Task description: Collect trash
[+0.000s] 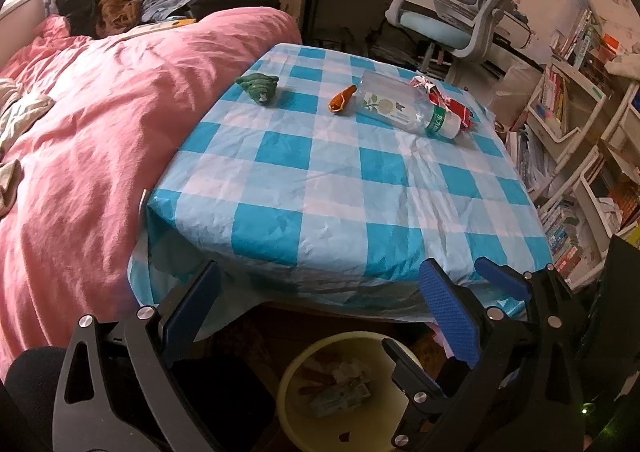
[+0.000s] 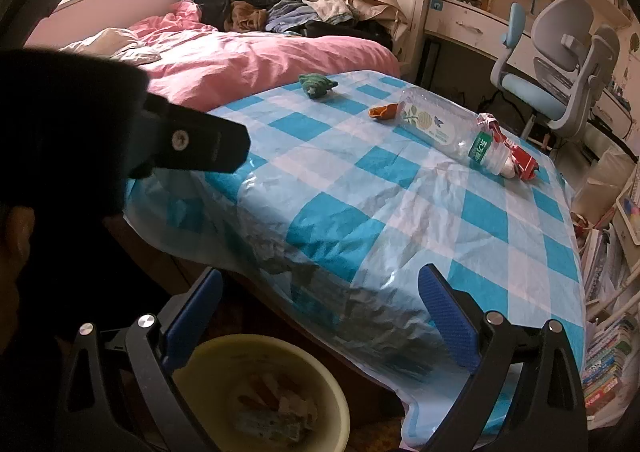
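On the checked table [image 1: 340,188], four pieces of trash; below its near edge, one yellow bin [image 1: 296,376].
One clear plastic bottle [image 1: 404,104] lies sideways, touching one crumpled red wrapper [image 1: 452,100]; one orange scrap [image 1: 342,100], one green wad [image 1: 258,86]. Left gripper [image 1: 320,308] and right gripper [image 2: 320,312] gape empty.

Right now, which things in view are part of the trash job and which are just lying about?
Part of the job:
- green crumpled wrapper
- orange wrapper
- clear plastic bottle, lying on its side
- red crumpled packet
- yellow bin, on the floor, some trash already inside
- left hand-held gripper and right hand-held gripper, both open and empty

Lying about:
- pink duvet
- clothes pile
- desk chair
- books
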`<state>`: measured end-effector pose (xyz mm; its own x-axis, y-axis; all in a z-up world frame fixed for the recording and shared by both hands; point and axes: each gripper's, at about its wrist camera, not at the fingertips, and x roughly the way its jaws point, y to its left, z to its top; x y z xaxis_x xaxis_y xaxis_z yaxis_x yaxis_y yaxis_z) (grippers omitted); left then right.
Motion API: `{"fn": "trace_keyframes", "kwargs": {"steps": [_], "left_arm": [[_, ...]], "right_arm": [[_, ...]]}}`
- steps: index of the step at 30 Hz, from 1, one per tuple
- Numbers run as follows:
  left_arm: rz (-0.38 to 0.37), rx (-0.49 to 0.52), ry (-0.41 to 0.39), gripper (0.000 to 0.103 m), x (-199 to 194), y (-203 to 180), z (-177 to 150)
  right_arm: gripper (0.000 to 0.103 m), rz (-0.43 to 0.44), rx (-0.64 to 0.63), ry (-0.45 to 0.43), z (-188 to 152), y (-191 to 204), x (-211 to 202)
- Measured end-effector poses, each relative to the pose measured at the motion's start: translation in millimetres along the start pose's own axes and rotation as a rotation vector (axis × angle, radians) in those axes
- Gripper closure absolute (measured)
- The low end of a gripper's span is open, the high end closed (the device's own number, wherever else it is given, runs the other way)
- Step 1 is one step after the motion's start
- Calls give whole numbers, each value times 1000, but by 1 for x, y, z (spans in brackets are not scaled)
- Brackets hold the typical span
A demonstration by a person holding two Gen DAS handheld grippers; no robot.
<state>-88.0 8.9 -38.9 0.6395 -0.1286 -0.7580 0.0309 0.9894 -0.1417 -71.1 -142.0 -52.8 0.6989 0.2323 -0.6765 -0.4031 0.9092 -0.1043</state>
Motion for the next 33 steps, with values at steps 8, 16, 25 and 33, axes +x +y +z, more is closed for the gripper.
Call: {"fn": "trace_keyframes", "kwargs": {"steps": [8,16,25,33], "left_arm": [[22,-18,-1,8,0,5,-1],[57,-20,8,8,2,8,-5],[80,-30,21,8,0,13,-11],[99,-32,25,8,-1,16,-15]], "right_arm": [[9,-10,-10,7,-1,1,1],[9,-27,-28,13,-4,3,-1],[9,-46,-47,20,-8,6,-4],[9,-65,-74,26,-11,11,-6]]}}
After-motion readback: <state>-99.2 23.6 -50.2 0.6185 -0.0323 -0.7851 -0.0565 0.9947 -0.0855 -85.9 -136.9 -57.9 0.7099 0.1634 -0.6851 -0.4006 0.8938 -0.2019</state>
